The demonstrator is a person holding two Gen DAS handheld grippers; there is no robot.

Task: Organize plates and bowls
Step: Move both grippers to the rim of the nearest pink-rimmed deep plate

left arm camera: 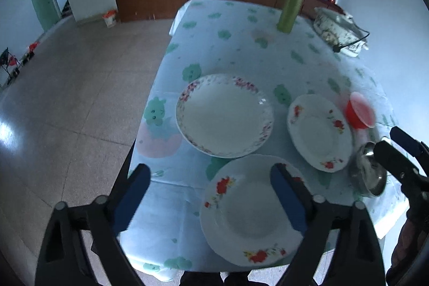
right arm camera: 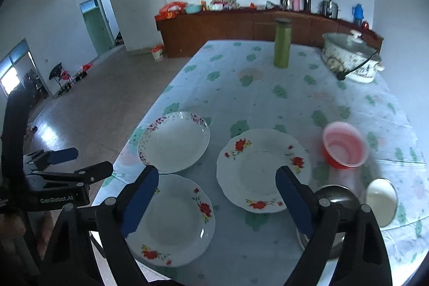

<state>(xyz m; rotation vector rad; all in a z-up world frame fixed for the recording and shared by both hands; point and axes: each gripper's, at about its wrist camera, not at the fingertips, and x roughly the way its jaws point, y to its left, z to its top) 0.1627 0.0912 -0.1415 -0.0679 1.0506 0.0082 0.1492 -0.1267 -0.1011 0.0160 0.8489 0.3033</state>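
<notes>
Red-flowered plate (left arm camera: 252, 211) beneath parted jaws

From here I see a table (right arm camera: 268, 98) under a pale cloth printed with green shapes. A tall green flask (right arm camera: 282, 43) stands upright near its far end, well apart from a flowered cooker (right arm camera: 348, 58) with a glass lid and a black cord. Behind runs a long brown cabinet (right arm camera: 241, 26) bearing kettles and thermoses. A green door (right arm camera: 96, 31) is at left.
</notes>
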